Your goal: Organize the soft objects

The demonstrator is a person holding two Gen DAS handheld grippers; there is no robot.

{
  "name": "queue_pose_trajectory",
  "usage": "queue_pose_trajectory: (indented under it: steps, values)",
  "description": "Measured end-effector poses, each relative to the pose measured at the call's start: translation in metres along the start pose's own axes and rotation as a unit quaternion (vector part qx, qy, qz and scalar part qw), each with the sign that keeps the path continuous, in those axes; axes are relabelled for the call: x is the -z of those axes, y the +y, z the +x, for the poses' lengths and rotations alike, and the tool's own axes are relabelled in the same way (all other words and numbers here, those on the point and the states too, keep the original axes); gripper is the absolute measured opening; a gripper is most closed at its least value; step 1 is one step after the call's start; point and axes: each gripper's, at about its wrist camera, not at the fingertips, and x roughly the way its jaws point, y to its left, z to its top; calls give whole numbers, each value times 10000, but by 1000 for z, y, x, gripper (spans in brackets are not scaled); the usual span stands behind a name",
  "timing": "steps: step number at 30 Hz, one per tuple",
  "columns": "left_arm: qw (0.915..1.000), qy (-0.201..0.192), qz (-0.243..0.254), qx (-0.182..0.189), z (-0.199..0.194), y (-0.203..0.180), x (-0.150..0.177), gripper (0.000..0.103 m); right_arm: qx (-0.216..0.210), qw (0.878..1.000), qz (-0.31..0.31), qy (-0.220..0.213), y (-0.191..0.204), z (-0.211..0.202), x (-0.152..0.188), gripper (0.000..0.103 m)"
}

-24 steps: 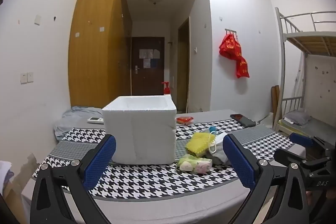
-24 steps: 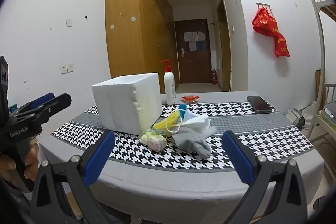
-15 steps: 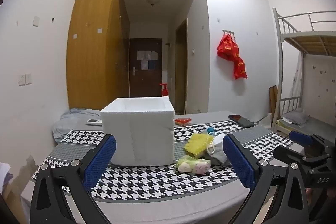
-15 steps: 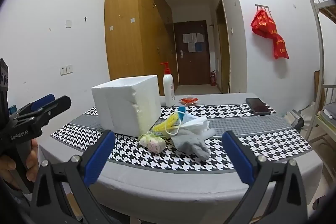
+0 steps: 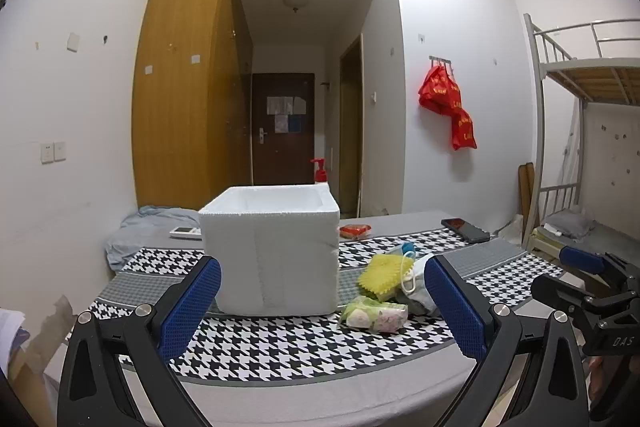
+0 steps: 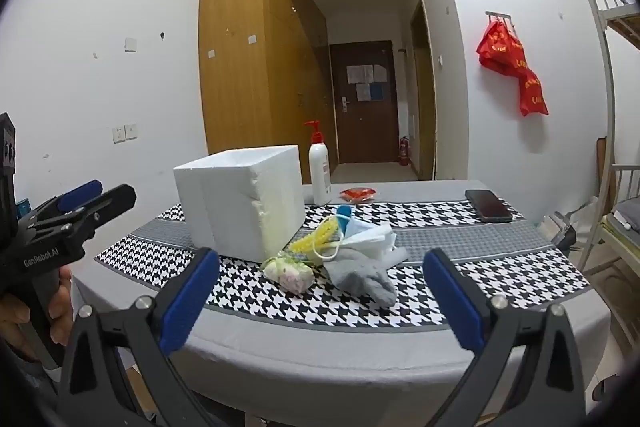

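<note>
A white foam box (image 5: 270, 247) (image 6: 240, 205) stands open-topped on the houndstooth table. Right of it lies a pile of soft things: a floral pouch (image 5: 376, 315) (image 6: 290, 273), a yellow scrubber (image 5: 380, 273) (image 6: 316, 237), a white face mask (image 5: 416, 277) (image 6: 370, 235) and a grey sock (image 6: 362, 277). My left gripper (image 5: 320, 307) is open and empty, held before the table's near edge, facing the box. My right gripper (image 6: 320, 299) is open and empty, near the front edge, facing the pile.
A pump bottle (image 6: 319, 173) stands behind the box. A red packet (image 6: 357, 193) and a black phone (image 6: 488, 205) lie at the back of the table. A bunk bed (image 5: 588, 155) stands at the right. Grey cloth (image 5: 152, 231) lies at the back left.
Both cameras have shifted slightly, tilting up a little; the box and pile sit lower in view. Both grippers stay open and nothing on the table has moved.
</note>
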Motion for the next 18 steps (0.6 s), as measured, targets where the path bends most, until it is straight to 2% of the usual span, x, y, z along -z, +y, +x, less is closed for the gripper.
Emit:
queue_pose_trajectory:
  steps: [18]
  values:
    - [10000, 29, -28, -63, 1, 1, 1, 102, 47, 10000, -53, 7, 2, 0, -1, 103]
